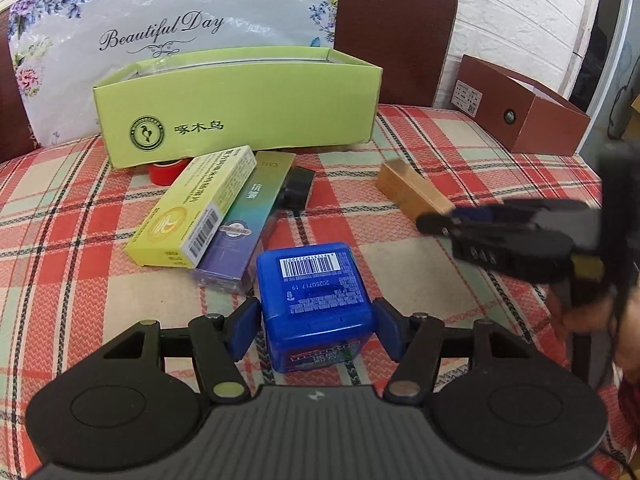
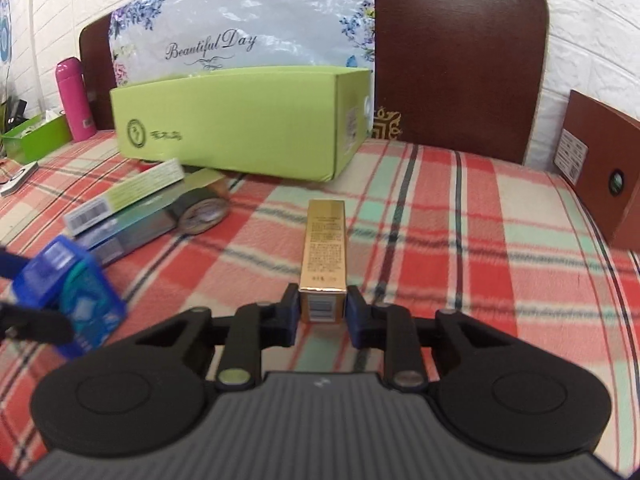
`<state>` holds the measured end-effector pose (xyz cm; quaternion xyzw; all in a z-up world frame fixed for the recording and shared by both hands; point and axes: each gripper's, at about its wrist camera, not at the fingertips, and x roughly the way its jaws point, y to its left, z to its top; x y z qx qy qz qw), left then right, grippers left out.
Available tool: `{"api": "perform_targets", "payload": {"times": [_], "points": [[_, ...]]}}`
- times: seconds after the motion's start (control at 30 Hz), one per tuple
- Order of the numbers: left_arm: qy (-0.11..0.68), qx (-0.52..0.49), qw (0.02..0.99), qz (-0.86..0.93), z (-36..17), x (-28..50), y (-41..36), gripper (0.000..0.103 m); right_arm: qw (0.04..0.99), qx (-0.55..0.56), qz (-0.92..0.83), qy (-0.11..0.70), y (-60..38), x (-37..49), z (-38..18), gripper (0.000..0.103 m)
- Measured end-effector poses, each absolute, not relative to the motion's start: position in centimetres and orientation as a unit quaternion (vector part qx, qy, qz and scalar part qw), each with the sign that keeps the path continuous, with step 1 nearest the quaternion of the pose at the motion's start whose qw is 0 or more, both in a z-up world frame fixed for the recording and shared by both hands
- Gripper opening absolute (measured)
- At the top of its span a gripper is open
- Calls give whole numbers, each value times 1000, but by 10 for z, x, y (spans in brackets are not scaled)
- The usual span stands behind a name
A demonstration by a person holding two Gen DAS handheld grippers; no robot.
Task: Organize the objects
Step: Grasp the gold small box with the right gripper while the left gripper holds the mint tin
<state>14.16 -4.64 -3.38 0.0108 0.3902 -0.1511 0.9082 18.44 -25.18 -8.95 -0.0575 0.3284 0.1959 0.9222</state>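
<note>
My left gripper (image 1: 318,330) is shut on a blue plastic box (image 1: 316,300) with a barcode, held just above the plaid cloth; the box also shows in the right wrist view (image 2: 68,296). My right gripper (image 2: 322,312) is shut on the near end of a long gold box (image 2: 325,248), which also shows in the left wrist view (image 1: 412,190) with the right gripper (image 1: 436,222) at its end. An open green box (image 1: 236,108) stands at the back. A yellow-green carton (image 1: 192,208) lies on a purple-teal carton (image 1: 244,220) in front of it.
A red tape roll (image 1: 166,170) and a black item (image 1: 298,186) lie by the cartons. A brown open box (image 1: 524,108) stands at the far right. A pink bottle (image 2: 74,98) and a small green tray (image 2: 36,136) are at the far left. Chair backs (image 2: 456,56) stand behind.
</note>
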Motion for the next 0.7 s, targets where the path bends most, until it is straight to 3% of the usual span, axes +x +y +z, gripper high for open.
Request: {"api": "perform_targets", "payload": {"times": [0.43,0.5,0.57,0.63,0.7], "points": [[404,6,904,-142,-34,87,-5,64,903,-3,222,367,-206,55,-84,24],[404,-9,907,-122,-35,82,4,64,897,-8,233,375,-198,45,-84,28],[405,-20,908,-109,-35,81,10,64,899,-26,232,370,-191,42,-81,39],[404,-32,908,-102,-34,79,16,64,901,-30,230,366,-186,40,-79,40],[399,-43,911,-95,-32,77,20,73,902,-27,230,364,-182,40,-78,41]]}}
